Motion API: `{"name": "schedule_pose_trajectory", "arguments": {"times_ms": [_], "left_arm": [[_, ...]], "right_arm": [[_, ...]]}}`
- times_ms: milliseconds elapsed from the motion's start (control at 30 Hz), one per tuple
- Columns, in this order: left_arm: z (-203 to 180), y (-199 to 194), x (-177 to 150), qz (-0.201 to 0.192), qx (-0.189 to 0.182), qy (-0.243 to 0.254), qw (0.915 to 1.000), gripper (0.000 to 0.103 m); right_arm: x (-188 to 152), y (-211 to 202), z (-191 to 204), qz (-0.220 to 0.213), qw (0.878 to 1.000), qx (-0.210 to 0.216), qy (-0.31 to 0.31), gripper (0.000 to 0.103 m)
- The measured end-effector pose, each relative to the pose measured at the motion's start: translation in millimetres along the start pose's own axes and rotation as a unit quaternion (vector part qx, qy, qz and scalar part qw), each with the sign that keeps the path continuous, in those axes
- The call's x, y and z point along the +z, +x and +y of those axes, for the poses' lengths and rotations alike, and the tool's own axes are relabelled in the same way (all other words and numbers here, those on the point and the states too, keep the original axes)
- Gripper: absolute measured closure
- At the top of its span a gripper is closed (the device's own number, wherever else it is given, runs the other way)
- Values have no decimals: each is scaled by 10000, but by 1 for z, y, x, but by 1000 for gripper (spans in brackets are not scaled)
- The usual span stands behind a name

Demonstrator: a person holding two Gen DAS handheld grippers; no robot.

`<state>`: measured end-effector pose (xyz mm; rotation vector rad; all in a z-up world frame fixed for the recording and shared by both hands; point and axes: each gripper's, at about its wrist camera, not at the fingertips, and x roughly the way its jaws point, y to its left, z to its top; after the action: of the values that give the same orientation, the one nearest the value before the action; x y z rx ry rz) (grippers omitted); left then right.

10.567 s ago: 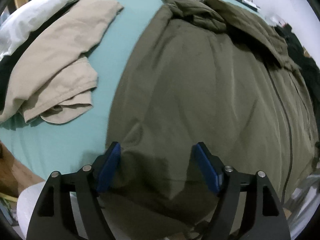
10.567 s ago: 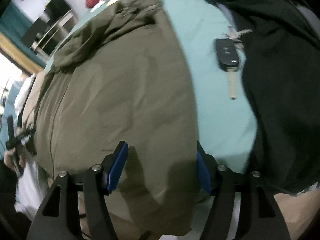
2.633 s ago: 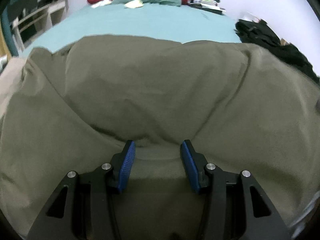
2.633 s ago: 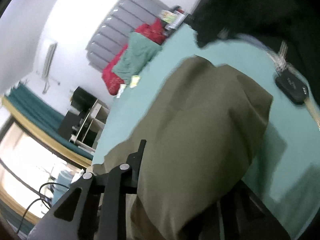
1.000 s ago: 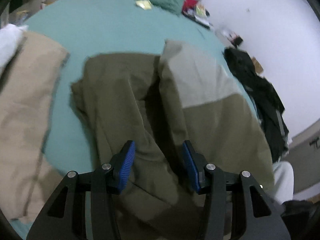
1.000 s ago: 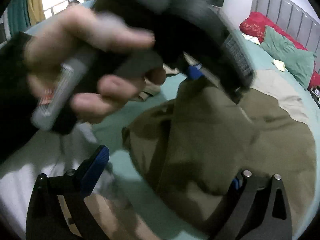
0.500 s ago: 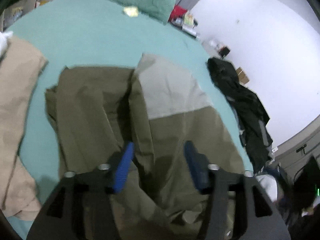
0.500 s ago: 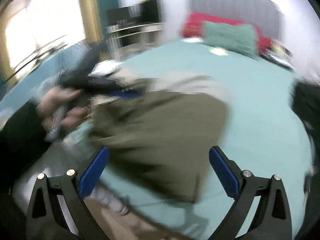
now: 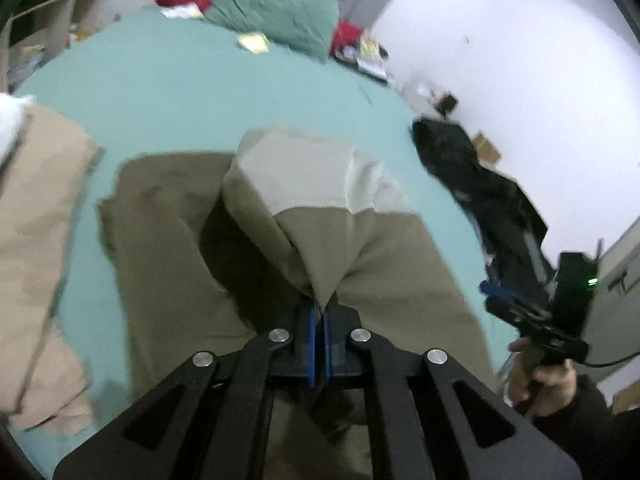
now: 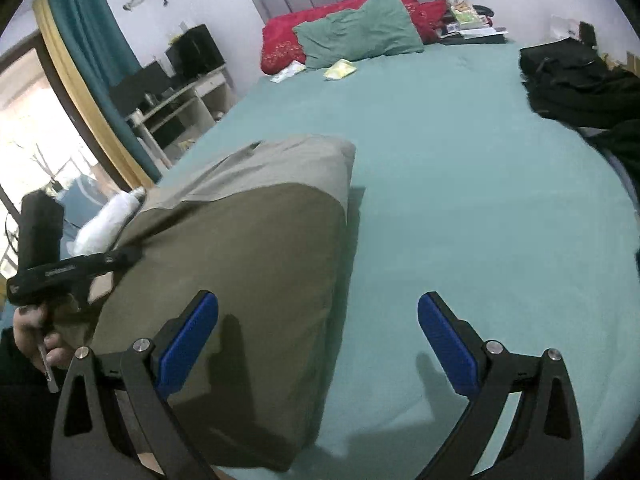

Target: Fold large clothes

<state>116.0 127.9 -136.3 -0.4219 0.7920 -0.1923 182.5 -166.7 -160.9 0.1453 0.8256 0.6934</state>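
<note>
At 6 o'clock, a fold of the olive jacket (image 9: 360,264) is pinched by the left gripper (image 9: 319,312).
Right gripper (image 10: 318,336), spread wide and empty, is likely needed at the opposite edge for the next fold.

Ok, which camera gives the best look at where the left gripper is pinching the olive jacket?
The left wrist view: the left gripper sits shut on a raised peak of the olive jacket. The right wrist view shows the jacket's folded bulk clearly, but that gripper only from the side, its tips hidden.
</note>
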Motion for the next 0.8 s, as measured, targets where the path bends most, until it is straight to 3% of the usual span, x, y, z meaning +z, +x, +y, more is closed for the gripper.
{"name": "schedule_pose_trajectory", "arguments": {"times_ms": [67, 167, 267, 333, 400, 567, 667, 700, 800], "left_arm": [[12, -18, -8, -78, 97, -52, 9999, 100], [38, -15, -22, 230, 377, -210, 9988, 99], [62, 2, -37, 632, 991, -337, 9925, 96], [66, 16, -47, 830, 1494, -57, 9853, 92], [72, 23, -53, 946, 1627, -75, 9821, 89], [89, 18, -53, 905, 1305, -540, 9858, 83], [96, 5, -56, 754, 1129, -925, 9864, 78], [98, -2, -58, 659, 1107, -1041, 9862, 77], [102, -21, -67, 467, 1104, -1105, 9866, 64]], "right_arm": [[7, 10, 5, 100, 9999, 82, -33, 3], [10, 45, 22, 562, 9978, 241, -262, 3], [4, 85, 42, 900, 9946, 421, -298, 4], [-4, 110, 51, 1118, 9928, 289, -309, 4], [-11, 132, 51, 1304, 9908, 288, -199, 5], [-1, 128, 48, 1539, 9866, 535, -56, 5], [-4, 111, 34, 1556, 9828, 935, 336, 5], [-11, 107, 31, 1573, 9793, 1152, 534, 5], [-40, 118, 19, 1827, 9534, 1994, 1339, 5]]}}
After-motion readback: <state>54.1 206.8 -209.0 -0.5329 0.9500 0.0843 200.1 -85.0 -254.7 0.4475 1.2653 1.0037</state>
